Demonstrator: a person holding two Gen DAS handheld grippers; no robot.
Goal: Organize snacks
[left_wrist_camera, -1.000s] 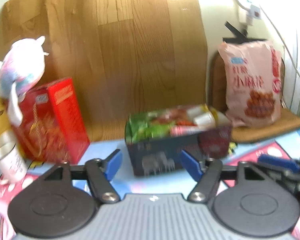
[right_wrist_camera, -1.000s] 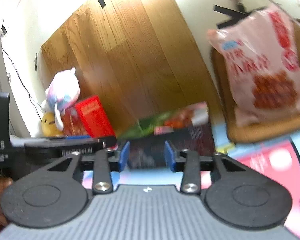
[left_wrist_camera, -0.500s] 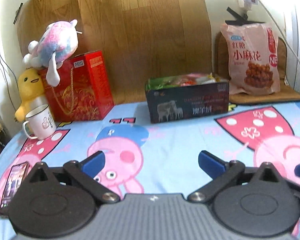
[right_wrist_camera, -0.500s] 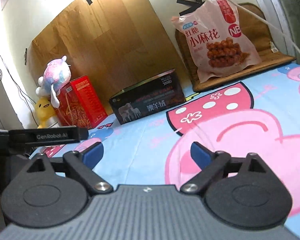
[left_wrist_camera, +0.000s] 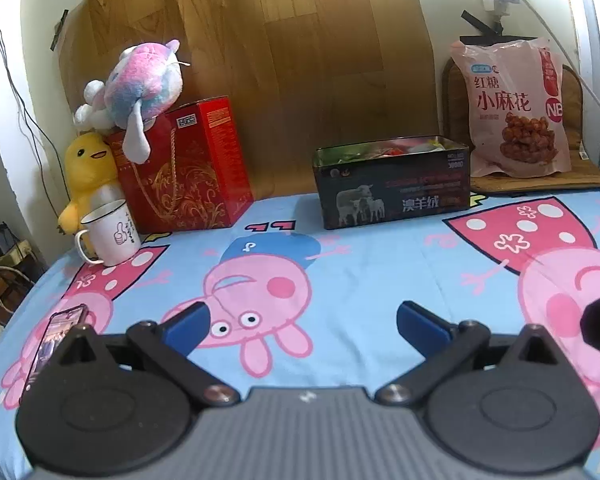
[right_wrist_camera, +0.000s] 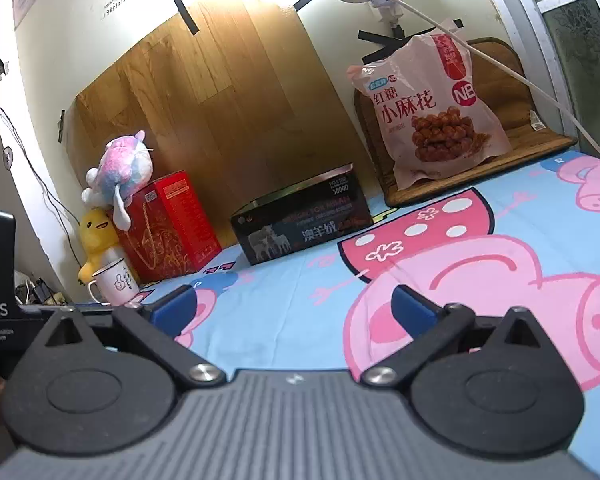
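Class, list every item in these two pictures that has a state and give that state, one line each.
Dark rectangular tin with sheep picture: lid off, filled with snack packets.
Pink twisted-dough snack bag: sealed, leaning upright on a brown cushion.
Red gift box with cord handle: closed, upright.
White enamel mug: upright.
Smartphone: screen lit, lying flat.
Left gripper: open, empty.
Right gripper: open, empty.

Bed surface: blue cartoon-pig sheet (left_wrist_camera: 360,280). Along the wall side, left to right: white mug (left_wrist_camera: 110,234), red gift box (left_wrist_camera: 188,168), open dark tin (left_wrist_camera: 392,184) of snacks, brown mat (left_wrist_camera: 540,176). Phone (left_wrist_camera: 56,336) flat near left edge.
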